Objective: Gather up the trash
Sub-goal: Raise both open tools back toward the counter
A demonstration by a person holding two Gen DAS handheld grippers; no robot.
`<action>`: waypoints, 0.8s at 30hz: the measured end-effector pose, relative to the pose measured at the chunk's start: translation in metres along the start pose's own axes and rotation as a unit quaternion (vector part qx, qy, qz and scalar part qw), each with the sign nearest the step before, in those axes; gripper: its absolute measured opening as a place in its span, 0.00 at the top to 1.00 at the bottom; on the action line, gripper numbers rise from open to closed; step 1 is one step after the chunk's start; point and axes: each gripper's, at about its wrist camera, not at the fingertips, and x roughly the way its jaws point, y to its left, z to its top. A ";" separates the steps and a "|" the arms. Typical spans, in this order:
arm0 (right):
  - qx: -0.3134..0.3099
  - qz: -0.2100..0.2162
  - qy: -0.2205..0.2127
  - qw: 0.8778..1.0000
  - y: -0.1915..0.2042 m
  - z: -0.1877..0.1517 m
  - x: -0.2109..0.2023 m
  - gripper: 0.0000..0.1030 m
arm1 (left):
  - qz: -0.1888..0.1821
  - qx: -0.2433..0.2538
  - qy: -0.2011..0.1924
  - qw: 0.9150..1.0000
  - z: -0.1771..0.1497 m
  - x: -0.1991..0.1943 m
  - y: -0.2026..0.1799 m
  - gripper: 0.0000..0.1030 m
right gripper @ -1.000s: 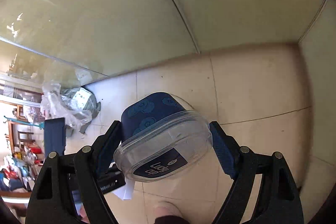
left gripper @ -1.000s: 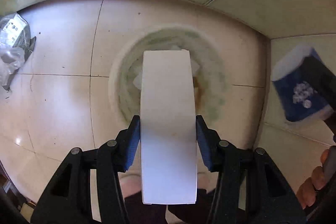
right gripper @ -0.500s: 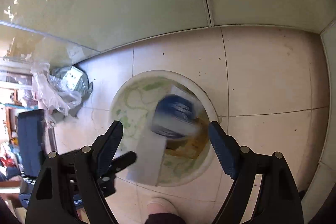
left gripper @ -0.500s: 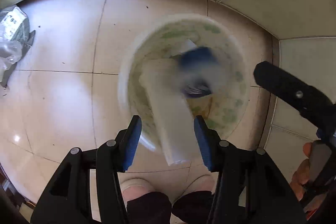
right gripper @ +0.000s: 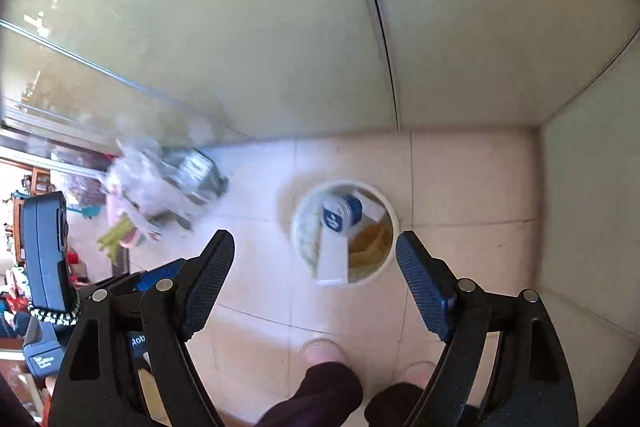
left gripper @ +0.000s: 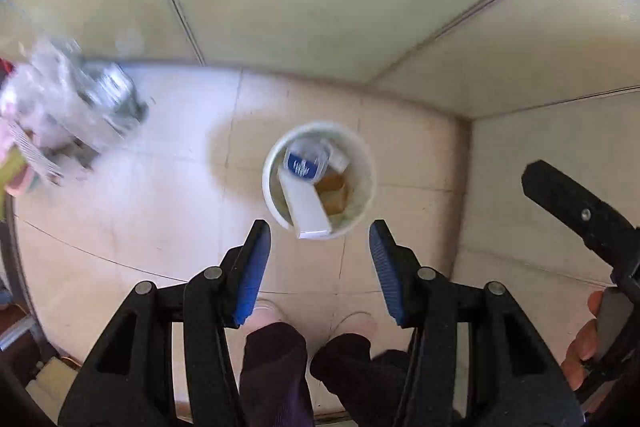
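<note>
Left claw (left gripper: 319, 263): jaws apart, nothing between them.
Right claw (right gripper: 315, 282): wide, nothing held.
Round white waste bin (left gripper: 366, 163): on the tiled floor (left gripper: 168, 227) near the wall corner.
Long white flat box (left gripper: 306, 209): leaning in the bin.
Blue lidded tub (left gripper: 303, 163): in the bin, beside the box.

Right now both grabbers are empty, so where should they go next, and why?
Probably swing toward the plastic bag pile lying on the floor by the glass wall. The white box and blue cup already sit in the bin, and the left gripper and right gripper are open with nothing between them.
</note>
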 end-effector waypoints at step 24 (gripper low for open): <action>-0.047 -0.014 -0.271 0.961 0.146 0.091 -0.390 0.21 | 0.008 0.063 -0.242 0.968 0.072 -0.462 -0.064 0.41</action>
